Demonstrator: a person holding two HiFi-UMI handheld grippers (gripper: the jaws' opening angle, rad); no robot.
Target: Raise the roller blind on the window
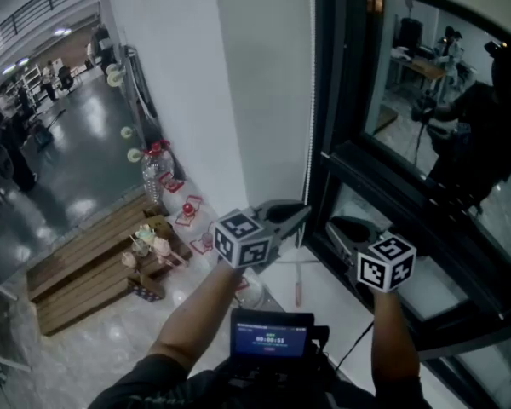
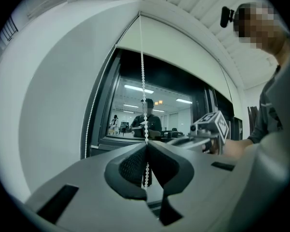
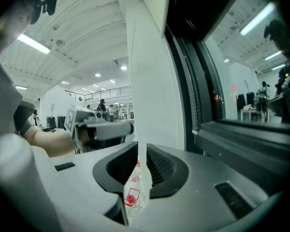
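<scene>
Blind (image 2: 183, 52) covers only the top band of the window (image 2: 154, 115), with dark glass below it. Bead chain (image 2: 143, 81) drops straight from the blind's left end into the left gripper (image 2: 146, 148), whose jaws are pressed together on it. A 2nd run follows the frame's left edge. Right gripper (image 3: 141, 154) is just right of the left one, near the frame, over the sill (image 1: 324, 301). Its jaws are spread and pinch nothing. White wall (image 1: 204, 75) is to the left. 1 water bottle (image 1: 156, 173) and the wooden steps (image 1: 85, 262) sit on the floor further left.

**Right gripper (image 3: 142, 146): jaws slightly apart, gripping nothing**

It points along a white wall (image 3: 150, 81) beside a dark window frame (image 3: 193, 91). Through the narrow gap between the jaws shows a clear plastic bag (image 3: 133, 197) with red prints. At left, a hand (image 3: 53, 141) holds the left gripper (image 3: 125, 128).
</scene>
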